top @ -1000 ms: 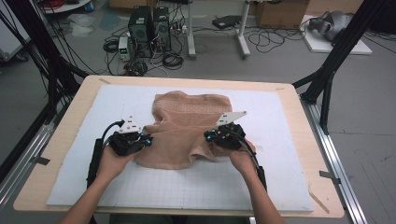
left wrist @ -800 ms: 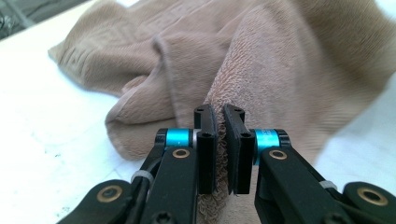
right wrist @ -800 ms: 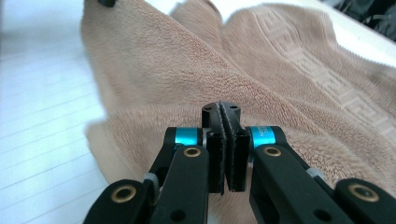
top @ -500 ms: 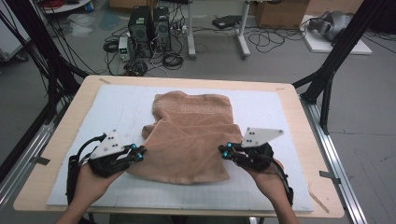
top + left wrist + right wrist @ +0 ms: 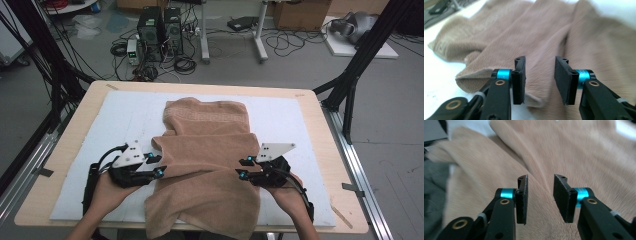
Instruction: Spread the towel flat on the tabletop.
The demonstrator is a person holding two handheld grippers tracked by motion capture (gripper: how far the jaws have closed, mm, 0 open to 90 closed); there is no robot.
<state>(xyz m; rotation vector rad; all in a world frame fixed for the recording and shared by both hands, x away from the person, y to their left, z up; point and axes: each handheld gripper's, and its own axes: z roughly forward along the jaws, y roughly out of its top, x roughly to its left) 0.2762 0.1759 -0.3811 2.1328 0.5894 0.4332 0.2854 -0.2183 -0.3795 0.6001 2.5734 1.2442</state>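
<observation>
Towel [image 5: 207,165] lies lengthwise, front edge overhanging.

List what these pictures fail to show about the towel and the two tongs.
- Towel, near edge: in the high view it hangs over the table's front edge, and the bottom of the frame cuts it off.
- Left tongs and right tongs: jaws stand apart, but the cloth below them is blurred, so whether they touch it is unclear.
- High view: the jaw tips are too small to judge.
</observation>
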